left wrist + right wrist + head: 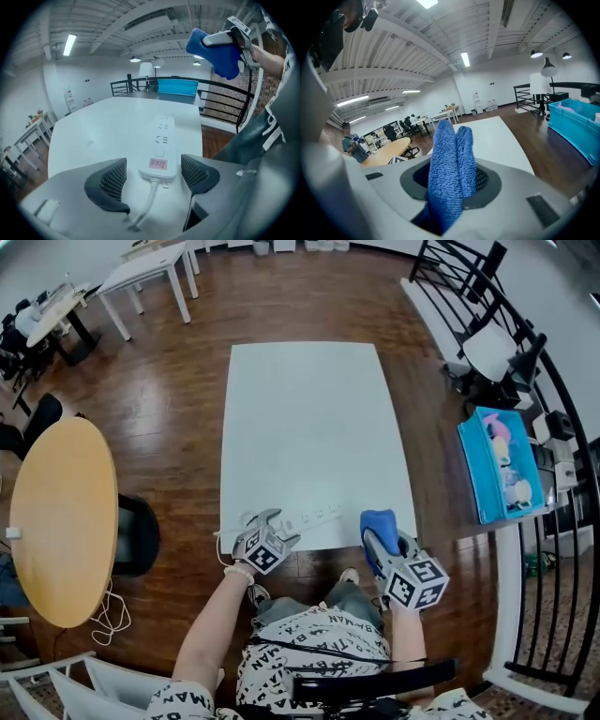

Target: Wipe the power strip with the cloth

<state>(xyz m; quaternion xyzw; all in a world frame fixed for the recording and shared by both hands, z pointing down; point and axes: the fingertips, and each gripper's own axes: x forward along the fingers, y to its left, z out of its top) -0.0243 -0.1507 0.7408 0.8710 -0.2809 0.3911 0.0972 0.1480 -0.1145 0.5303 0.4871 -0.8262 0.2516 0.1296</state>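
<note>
A white power strip point(312, 518) lies along the near edge of the white table point(309, 427). In the left gripper view the power strip point(161, 149) runs away from me, its cable end lying between the jaws. My left gripper point(154, 180) stands open around that end without touching it; in the head view the left gripper point(265, 538) sits at the strip's left end. My right gripper point(382, 542) is shut on a folded blue cloth point(450, 176), held up in the air by the table's near right corner. The blue cloth point(215, 52) shows high at the right.
A round wooden table point(64, 517) stands to the left with a dark chair point(138, 535) beside it. A blue bin point(499, 465) sits on the right by a black railing point(562, 549). White desks point(150, 273) are far back left.
</note>
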